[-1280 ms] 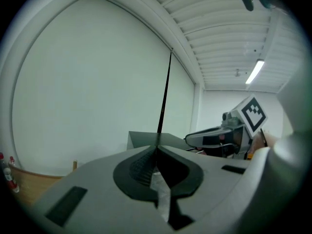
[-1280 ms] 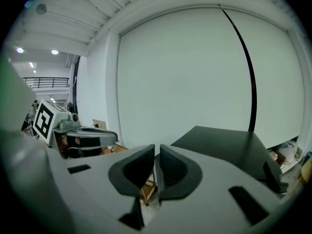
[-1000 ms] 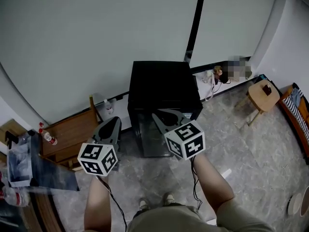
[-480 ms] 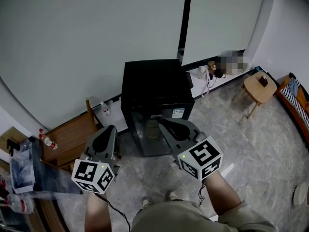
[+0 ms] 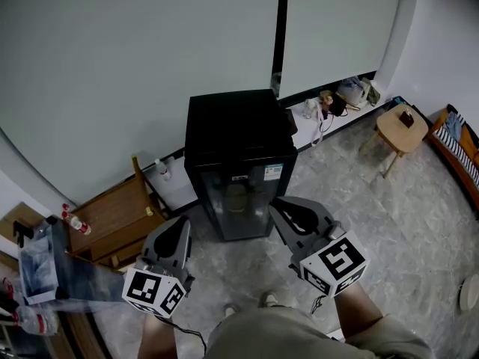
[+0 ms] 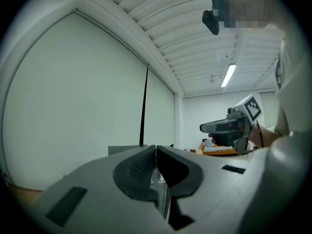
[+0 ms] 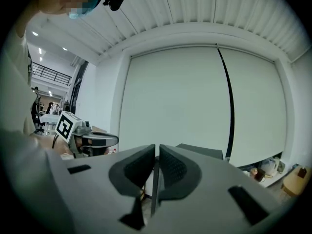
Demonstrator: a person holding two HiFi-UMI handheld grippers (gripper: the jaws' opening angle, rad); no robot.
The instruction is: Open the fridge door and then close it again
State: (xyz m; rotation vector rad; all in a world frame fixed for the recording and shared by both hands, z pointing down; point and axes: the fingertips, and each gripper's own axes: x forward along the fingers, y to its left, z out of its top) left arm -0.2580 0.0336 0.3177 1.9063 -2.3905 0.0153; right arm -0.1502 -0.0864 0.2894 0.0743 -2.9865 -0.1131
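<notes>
Grey floor (image 5: 419, 223), fridge (image 5: 238, 137) dead ahead; right gripper (image 5: 278, 206) looks nearer its door (image 5: 238, 200) than left gripper (image 5: 182, 223), both clenched on nothing.

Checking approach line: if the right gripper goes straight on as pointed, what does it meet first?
Likely the fridge door. Nothing shows between it and the right gripper, though depth is unclear.

We can read no words or numbers anywhere. Two stickers (image 5: 272, 172) sit at the top of the fridge (image 5: 238, 129) door, one pale and one smaller, their print too small for us to make out
</notes>
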